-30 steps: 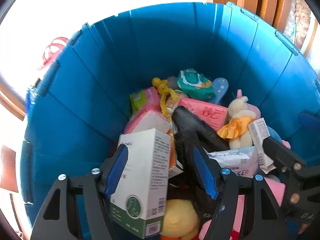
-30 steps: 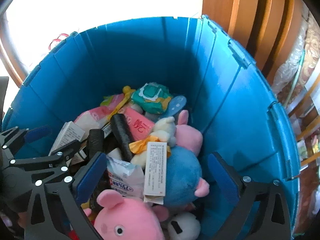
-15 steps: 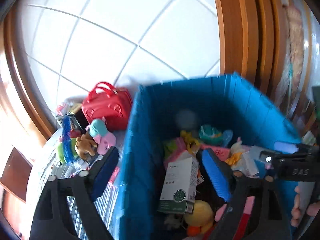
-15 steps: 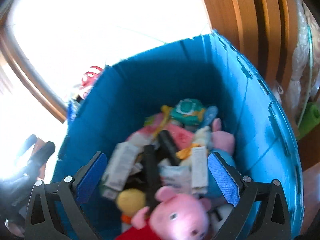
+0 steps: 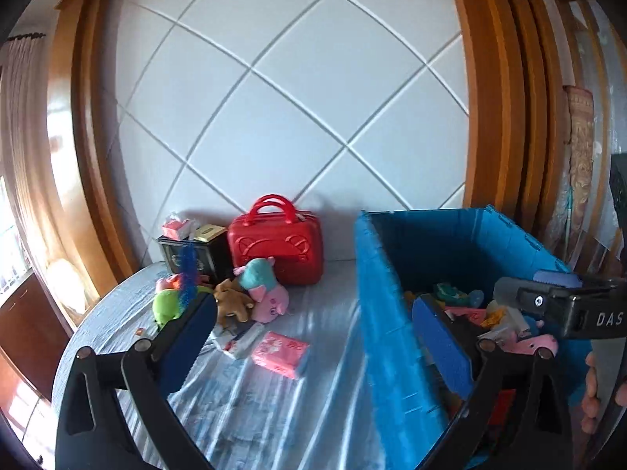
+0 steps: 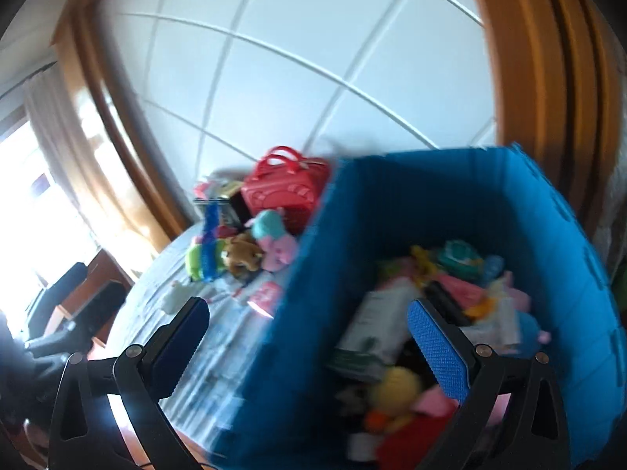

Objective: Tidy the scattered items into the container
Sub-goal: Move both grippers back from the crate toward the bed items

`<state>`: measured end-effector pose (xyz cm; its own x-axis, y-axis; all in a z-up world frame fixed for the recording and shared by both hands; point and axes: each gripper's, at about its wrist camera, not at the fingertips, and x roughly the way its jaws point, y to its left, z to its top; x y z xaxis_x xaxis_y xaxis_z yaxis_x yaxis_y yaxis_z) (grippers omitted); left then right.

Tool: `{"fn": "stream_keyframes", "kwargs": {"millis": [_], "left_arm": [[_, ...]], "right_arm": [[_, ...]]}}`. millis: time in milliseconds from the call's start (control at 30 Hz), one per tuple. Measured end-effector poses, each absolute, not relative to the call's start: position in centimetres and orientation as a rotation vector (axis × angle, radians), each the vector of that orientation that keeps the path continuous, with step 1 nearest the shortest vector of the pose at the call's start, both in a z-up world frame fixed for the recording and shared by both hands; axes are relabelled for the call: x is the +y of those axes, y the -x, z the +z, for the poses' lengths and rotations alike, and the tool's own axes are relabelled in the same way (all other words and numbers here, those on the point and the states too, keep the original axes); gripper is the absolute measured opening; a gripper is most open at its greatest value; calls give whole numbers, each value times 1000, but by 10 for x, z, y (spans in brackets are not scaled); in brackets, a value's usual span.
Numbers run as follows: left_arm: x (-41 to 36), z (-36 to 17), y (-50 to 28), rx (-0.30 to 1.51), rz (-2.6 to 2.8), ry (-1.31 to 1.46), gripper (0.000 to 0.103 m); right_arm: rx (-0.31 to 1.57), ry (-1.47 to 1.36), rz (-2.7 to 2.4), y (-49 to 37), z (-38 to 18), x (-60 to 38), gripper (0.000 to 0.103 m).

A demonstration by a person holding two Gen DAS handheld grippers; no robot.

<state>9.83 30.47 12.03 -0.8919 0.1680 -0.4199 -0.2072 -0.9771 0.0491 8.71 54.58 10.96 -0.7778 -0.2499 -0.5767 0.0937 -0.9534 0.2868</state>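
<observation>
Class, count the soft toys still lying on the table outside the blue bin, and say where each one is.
3, clustered before the red case: a green plush at left, a brown plush in the middle, a pink-and-teal plush at right. Others may hide behind them.

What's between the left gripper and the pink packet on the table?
Nothing visible. The left gripper, jaws opening and empty, looks straight over bare tablecloth at the pink packet. The blue bin wall stands to its right, off that line.
</observation>
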Motion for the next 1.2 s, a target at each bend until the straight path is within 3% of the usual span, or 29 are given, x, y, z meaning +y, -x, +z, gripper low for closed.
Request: {"fn": "stream_keyframes", "kwargs": {"millis": [333, 500, 700, 1000, 1200], "left_arm": [[119, 85, -94, 91, 3002, 649, 102], [46, 63, -71, -16, 3052, 742, 102], [6, 38, -40, -110, 3083, 847, 102], [-13, 2, 24, -40, 3130, 999, 102], [-58, -44, 70, -171, 3097, 1250, 102]], "right_arm": [[-307, -974, -2716, -72, 94, 378, 103], [-271, -1071, -2686, -58, 71, 333, 103], [-269, -1193, -2678, -21, 38, 312, 103], [-338, -1251, -2584, 46, -11, 309, 103], [-346, -1329, -2557, 93, -52, 304, 103]]}}
